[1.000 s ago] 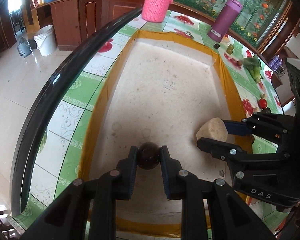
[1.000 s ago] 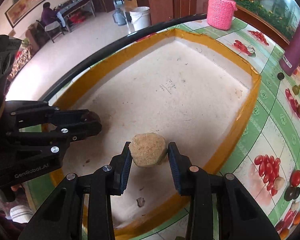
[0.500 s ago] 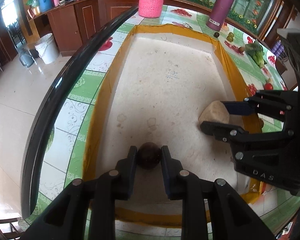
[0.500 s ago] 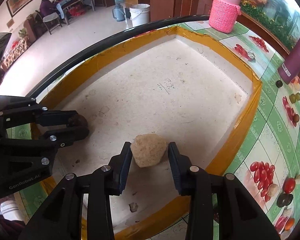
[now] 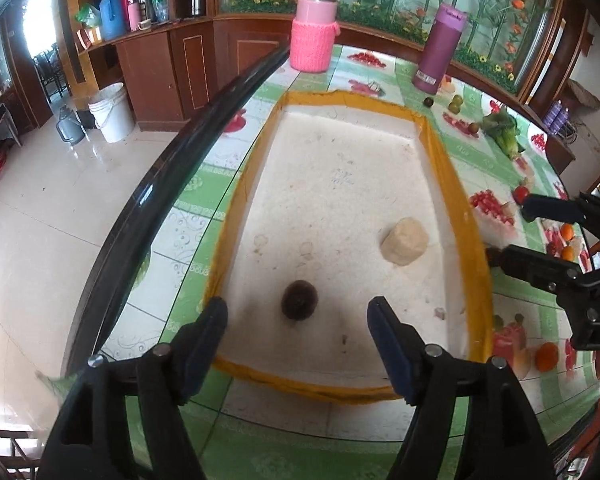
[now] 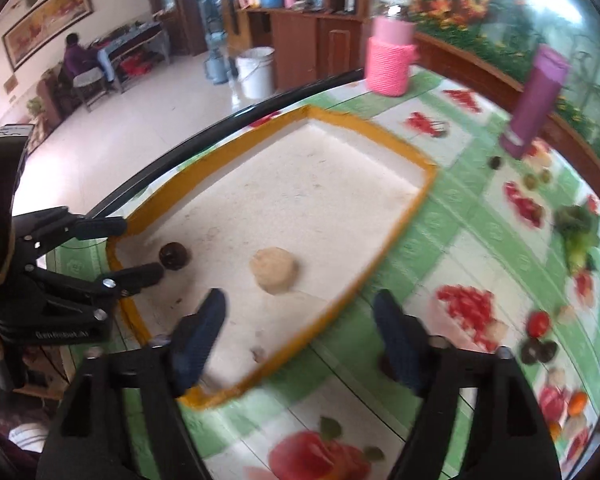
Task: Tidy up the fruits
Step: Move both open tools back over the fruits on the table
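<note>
The left tool point(image 5: 296, 334) is seen opening, jaws clear of the dark round fruit point(image 5: 299, 299) lying just ahead at 12 o'clock. The right tool point(image 6: 300, 332) is opening too, the tan fruit point(image 6: 274, 269) at 11 o'clock. Both fruits rest inside the yellow-rimmed tray point(image 5: 456, 216) on the counter point(image 5: 196, 200).

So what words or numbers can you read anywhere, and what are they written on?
"D": white lettering cut off at the picture's edge, on the black right gripper.
White lettering on the black left gripper: too blurred to read.
White label on the tall purple bottle: too small to read.
Faint blue marks on the yellow-rimmed white tray: unreadable.
</note>
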The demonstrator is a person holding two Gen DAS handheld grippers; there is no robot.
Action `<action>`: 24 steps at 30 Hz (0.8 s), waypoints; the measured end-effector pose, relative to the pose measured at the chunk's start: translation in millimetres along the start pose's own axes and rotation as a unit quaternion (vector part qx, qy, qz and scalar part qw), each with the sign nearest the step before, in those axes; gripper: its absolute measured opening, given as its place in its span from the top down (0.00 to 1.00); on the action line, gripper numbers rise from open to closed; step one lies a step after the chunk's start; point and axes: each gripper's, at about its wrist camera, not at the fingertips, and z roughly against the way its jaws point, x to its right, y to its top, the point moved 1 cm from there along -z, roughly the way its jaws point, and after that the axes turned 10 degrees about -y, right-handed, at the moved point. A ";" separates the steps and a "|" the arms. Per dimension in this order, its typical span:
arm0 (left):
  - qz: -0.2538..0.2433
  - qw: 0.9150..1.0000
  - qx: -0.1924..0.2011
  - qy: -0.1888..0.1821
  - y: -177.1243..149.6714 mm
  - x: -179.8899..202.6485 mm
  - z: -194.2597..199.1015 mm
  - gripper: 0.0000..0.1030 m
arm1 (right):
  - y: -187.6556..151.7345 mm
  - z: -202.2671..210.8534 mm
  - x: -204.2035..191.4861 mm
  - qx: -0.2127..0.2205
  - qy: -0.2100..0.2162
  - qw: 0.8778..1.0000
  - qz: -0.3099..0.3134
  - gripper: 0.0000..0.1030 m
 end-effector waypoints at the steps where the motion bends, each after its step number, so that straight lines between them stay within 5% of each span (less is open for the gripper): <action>1: 0.001 1.000 0.005 -0.003 1.1 3.8 3.6 0.24 | -5.5 4.6 8.9 -0.003 -0.016 1.000 -0.008 0.20; 5: 0.001 1.000 0.016 -0.024 7.2 27.9 10.4 0.22 | -30.9 14.0 55.9 -0.028 -0.075 0.995 -0.060 0.20; 10: -0.034 0.998 0.006 -0.047 7.8 78.1 4.7 0.19 | -78.1 39.2 124.4 -0.026 -0.096 0.986 -0.133 0.14; 18: -0.090 0.993 -0.026 -0.066 -1.1 165.7 -17.7 0.12 | -160.5 72.3 201.4 -0.028 -0.143 0.977 -0.156 0.11; 24: -0.141 0.987 -0.048 -0.061 -15.1 220.9 -29.0 0.08 | -192.2 69.5 242.1 -0.019 -0.129 0.976 -0.176 0.11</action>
